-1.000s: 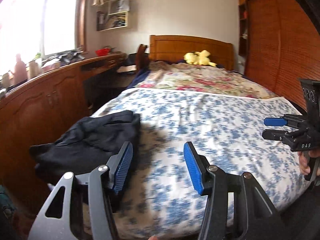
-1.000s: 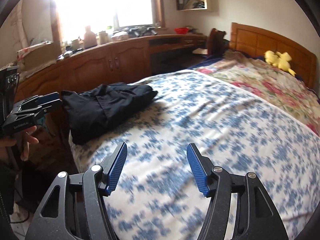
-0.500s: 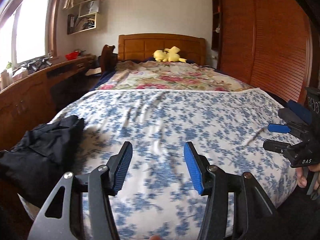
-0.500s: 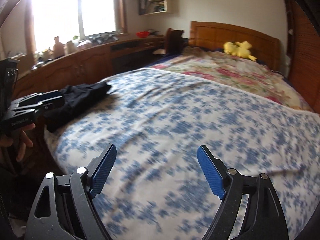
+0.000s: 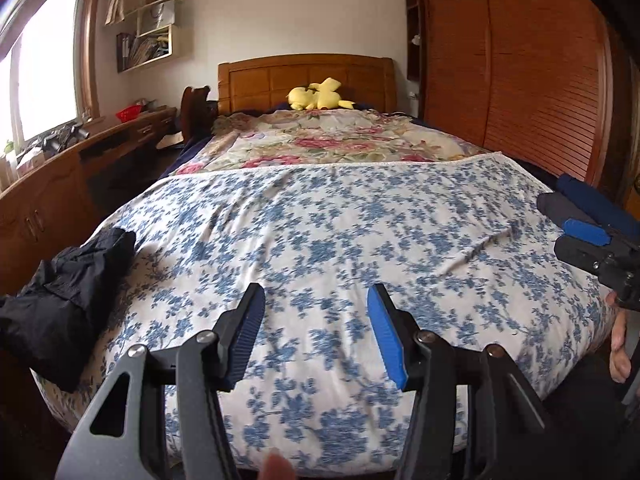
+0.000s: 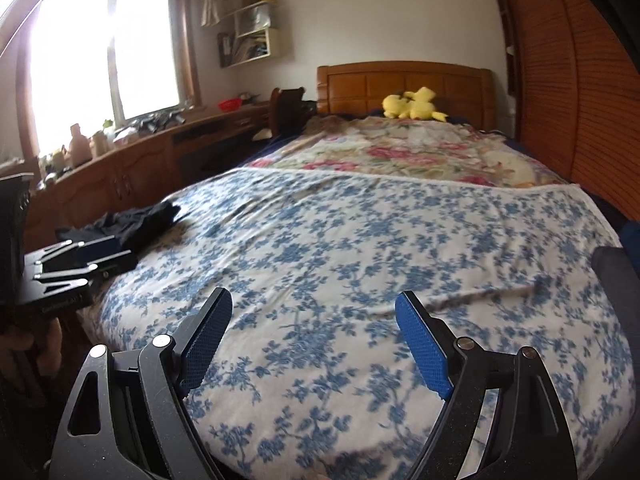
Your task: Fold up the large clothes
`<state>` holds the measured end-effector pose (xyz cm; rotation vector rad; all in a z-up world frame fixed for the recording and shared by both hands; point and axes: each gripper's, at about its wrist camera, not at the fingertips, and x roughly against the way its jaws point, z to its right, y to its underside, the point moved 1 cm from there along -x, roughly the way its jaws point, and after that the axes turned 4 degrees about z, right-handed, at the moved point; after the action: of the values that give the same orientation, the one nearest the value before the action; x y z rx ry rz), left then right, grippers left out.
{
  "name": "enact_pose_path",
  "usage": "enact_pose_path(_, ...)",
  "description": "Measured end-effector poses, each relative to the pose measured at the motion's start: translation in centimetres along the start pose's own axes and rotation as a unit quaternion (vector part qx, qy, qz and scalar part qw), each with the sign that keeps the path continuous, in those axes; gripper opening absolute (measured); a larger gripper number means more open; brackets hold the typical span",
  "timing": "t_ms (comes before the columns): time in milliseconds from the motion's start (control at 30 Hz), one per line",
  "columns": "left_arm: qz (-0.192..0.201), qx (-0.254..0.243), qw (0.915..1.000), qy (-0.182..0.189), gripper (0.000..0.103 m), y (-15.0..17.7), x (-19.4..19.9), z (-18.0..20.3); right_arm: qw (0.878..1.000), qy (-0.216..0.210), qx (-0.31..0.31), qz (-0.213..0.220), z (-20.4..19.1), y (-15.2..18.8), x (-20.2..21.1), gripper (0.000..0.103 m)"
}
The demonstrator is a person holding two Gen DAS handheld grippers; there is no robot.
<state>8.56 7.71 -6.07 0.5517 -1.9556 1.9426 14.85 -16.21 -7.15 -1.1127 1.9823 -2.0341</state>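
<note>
Folded black garment lies at the left edge of the blue-floral bedspread. Left gripper half-open and empty, right gripper spread wide, just opened, empty. Yellow plush toy sits by the headboard.

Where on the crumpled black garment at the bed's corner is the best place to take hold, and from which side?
Judging by its pose, grip the raised upper fold of the crumpled black garment that lies on the blue-flowered bedspread, coming from the bed's middle; its lower end droops over the mattress edge and is harder to pinch.
</note>
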Motion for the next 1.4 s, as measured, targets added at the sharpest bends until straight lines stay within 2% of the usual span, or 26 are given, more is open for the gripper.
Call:
enact_pose_path(133,0.001,0.015,0.9995,0.026,0.052,-0.8,0.3,1.4,1.0,0.015,-0.01,0.016,1.2,-0.1,2.1,0.09)
enact_pose_path(400,0.028,0.027,0.9984,0.04,0.052,-3.0,2.1,2.9,0.998,0.05,-0.026,0.038,2.7,-0.3,5.4,0.09)
enact_pose_path(667,0.063,0.02,0.9973,0.032,0.052,-4.9,5.7,3.5,0.995,0.069,-0.015,0.072,1.9,-2.3,8.6,0.09)
enact_pose_path(1033,0.097,-0.002,0.9949,0.027,0.053,-5.6,10.1,5.2,0.992,0.065,-0.017,0.104,0.0,-3.7,11.8,0.09)
enact_pose_path(1400,0.102,0.001,0.9943,0.031,0.053,-5.2,10.7,5.8,0.987,0.094,-0.017,0.126,0.5,-4.1,13.7,0.09)
